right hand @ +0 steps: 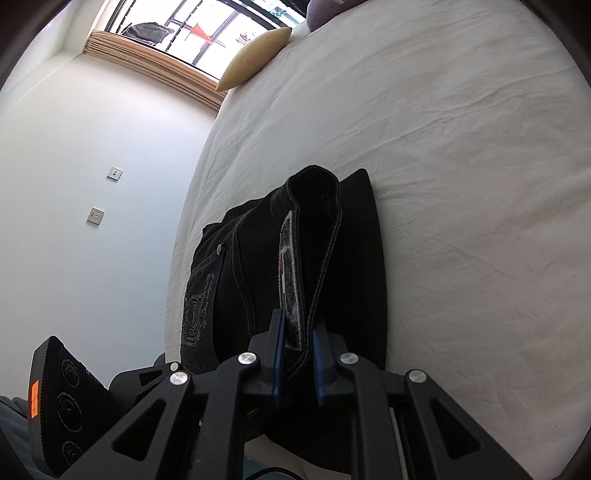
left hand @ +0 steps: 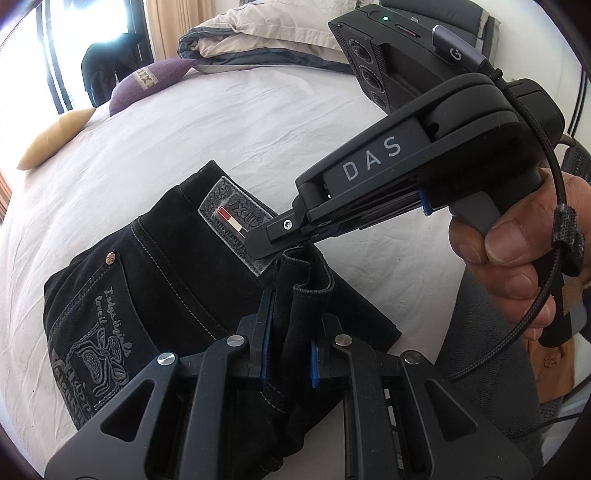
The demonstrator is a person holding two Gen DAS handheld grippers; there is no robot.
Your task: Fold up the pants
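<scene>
Black jeans point(left hand: 159, 280) lie folded on the white bed sheet point(left hand: 240, 122), back pocket embroidery and a grey waistband patch point(left hand: 231, 218) facing up. My left gripper point(left hand: 290, 332) is shut on a bunched fold of the jeans near their right edge. My right gripper point(left hand: 275, 242) comes in from the right and is shut on the waistband by the patch. In the right wrist view the right gripper point(right hand: 299, 354) clamps the lifted waistband point(right hand: 314, 236) with the patch between its blue pads. The left gripper's body point(right hand: 66, 406) shows at lower left.
A yellow cushion point(left hand: 55, 138), a purple cushion point(left hand: 147, 83) and a folded duvet point(left hand: 255, 35) sit at the far end of the bed. The bed's left edge point(right hand: 184, 229) borders a white wall with sockets. A window is beyond.
</scene>
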